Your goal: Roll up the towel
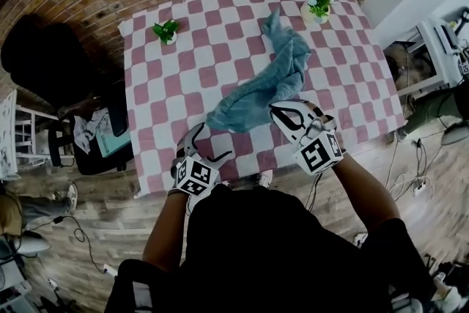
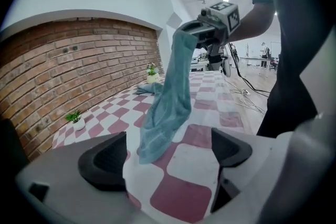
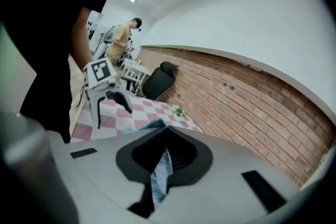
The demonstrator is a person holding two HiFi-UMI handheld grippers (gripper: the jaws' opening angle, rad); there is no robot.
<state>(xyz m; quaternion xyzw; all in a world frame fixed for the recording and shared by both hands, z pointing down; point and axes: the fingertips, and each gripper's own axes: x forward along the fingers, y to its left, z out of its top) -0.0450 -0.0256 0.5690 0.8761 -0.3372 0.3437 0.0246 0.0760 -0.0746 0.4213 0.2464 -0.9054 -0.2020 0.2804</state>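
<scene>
Now, towel pinched at one end, not yet laid flat for rolling.
My right gripper [image 1: 278, 110] is clamped shut on an edge of the blue towel [image 1: 267, 77], which hangs from it in a crumpled rope, its far end resting on the checked table [image 1: 183, 84] near a small potted plant [image 1: 319, 5]. My left gripper [image 2: 168, 153] stands wide open and empty over the table's near edge. Next, I judge, the left must catch the loose hanging corner so the towel can be spread flat.
</scene>
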